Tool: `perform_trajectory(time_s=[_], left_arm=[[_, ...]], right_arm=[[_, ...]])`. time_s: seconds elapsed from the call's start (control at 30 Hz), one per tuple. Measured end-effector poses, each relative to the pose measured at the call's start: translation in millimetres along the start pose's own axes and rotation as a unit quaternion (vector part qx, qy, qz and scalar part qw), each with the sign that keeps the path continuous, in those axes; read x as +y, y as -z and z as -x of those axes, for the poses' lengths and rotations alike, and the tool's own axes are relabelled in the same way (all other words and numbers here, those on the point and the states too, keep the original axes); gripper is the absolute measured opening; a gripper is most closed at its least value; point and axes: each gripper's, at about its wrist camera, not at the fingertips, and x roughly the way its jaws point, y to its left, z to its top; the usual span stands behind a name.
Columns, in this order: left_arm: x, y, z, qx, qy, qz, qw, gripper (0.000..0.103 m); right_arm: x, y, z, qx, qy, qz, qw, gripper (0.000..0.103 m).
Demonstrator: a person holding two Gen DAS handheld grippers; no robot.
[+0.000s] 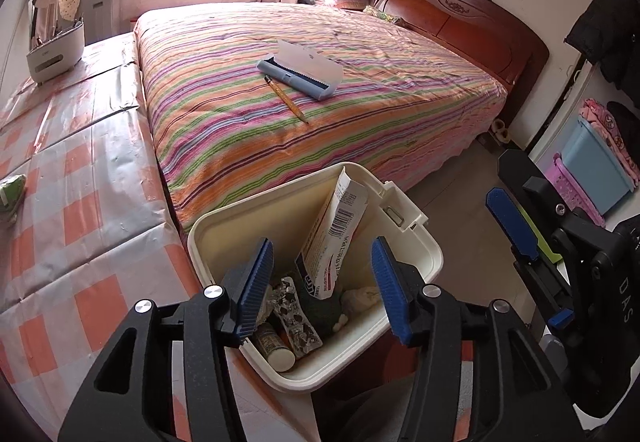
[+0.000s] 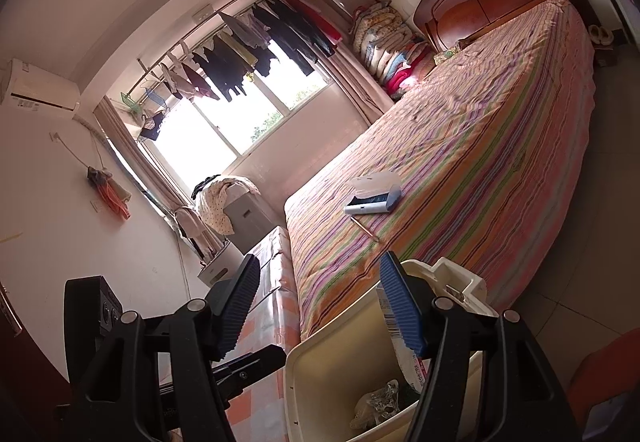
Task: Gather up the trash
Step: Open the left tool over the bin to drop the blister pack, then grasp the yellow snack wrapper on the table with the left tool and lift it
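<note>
While the left tool (image 1: 322, 288) hangs over the cream bin (image 1: 424, 242), its blue pads stand apart with nothing pinched between them. Inside the bin a white carton (image 1: 340, 230) with a barcode leans upright against the far wall, and below it lie a patterned black-and-white wrapper (image 1: 298, 322), a small bottle with a pale cap (image 1: 276, 348) and some crumpled white paper (image 1: 360, 300). The right tool (image 2: 320, 304) is at the bin's right side, jaws apart and empty; in its own view one pad crosses in front of the carton, and whether it touches I cannot tell. Beyond the bin, on the striped bed (image 1: 224, 113), an open blue case (image 1: 300, 67) lies just beside a pencil (image 1: 286, 97).
</note>
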Motion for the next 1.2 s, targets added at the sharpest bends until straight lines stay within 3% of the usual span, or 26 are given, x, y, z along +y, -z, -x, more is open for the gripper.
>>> perform_trajectory(time_s=[0.1, 0.17, 0.47, 0.83, 0.93, 1.03, 1.2], left_arm=[[6.9, -2.6, 11.8, -0.025, -0.024, -0.010, 0.9994, 0.071], [16.8, -3.7, 18.3, -0.033, -0.036, -0.008, 0.9988, 0.074], [80.6, -13.9, 46.9, -0.060, -0.081, 0.050, 0.9937, 0.077], [186.3, -19.3, 97.2, -0.080, -0.148, 0.134, 0.9767, 0.080], [234.3, -18.5, 113.9, -0.081, -0.160, 0.182, 0.9668, 0.080], [289.9, -18.0, 128.0, -0.083, -0.176, 0.242, 0.9507, 0.080], [375.1, -15.4, 129.4, -0.058, -0.235, 0.313, 0.9183, 0.080]], right_arm=[[2.1, 0.9, -2.8, 0.003, 0.004, 0.005, 1.000, 0.061], [4.5, 2.2, -4.9, 0.006, 0.004, 0.009, 1.000, 0.061], [16.5, 9.8, -13.7, 0.023, 0.009, 0.034, 0.999, 0.062], [49.1, 31.7, -36.6, 0.053, 0.011, 0.080, 0.995, 0.066], [56.3, 40.0, -48.8, 0.072, 0.010, 0.083, 0.994, 0.066], [63.8, 48.9, -59.5, 0.089, 0.004, 0.083, 0.993, 0.066], [76.5, 63.0, -73.0, 0.115, -0.007, 0.097, 0.989, 0.066]])
